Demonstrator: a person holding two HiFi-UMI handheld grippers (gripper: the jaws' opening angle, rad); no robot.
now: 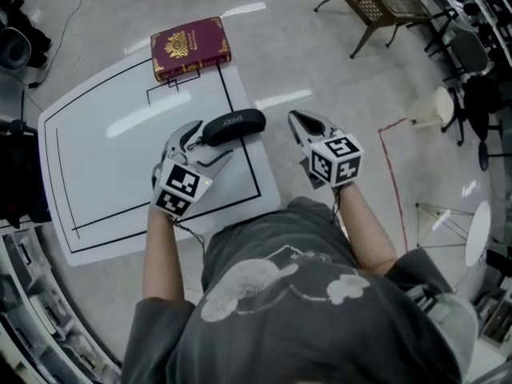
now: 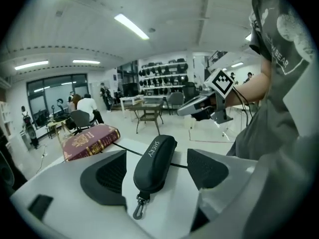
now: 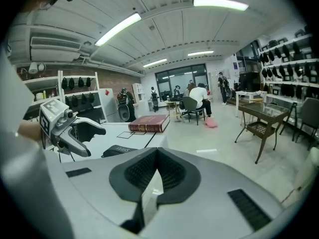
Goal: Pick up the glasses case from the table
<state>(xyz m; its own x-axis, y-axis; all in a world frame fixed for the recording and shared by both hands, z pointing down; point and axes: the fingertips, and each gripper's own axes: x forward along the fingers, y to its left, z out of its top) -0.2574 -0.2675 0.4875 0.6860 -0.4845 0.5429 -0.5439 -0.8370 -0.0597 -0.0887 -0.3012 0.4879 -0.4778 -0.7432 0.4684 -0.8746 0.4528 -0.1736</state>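
Observation:
The black glasses case (image 1: 232, 125) lies on the white table (image 1: 104, 150), near its right edge. In the left gripper view the case (image 2: 154, 161) sits lengthwise between the two pads, its zip clip toward the camera. My left gripper (image 1: 210, 142) is open around the case's near end, and the pads do not press on it. My right gripper (image 1: 296, 118) hovers just right of the table edge, shut and empty; its own view shows the jaws (image 3: 157, 151) closed together. From there the case (image 3: 119, 149) and the left gripper (image 3: 75, 133) are at the left.
A dark red book (image 1: 190, 48) lies at the table's far edge. Black lines mark the table top. On the floor to the right are a red tape line (image 1: 392, 174), a white stool (image 1: 436, 106) and a wire-mesh table (image 1: 384, 2). People sit far back in the room.

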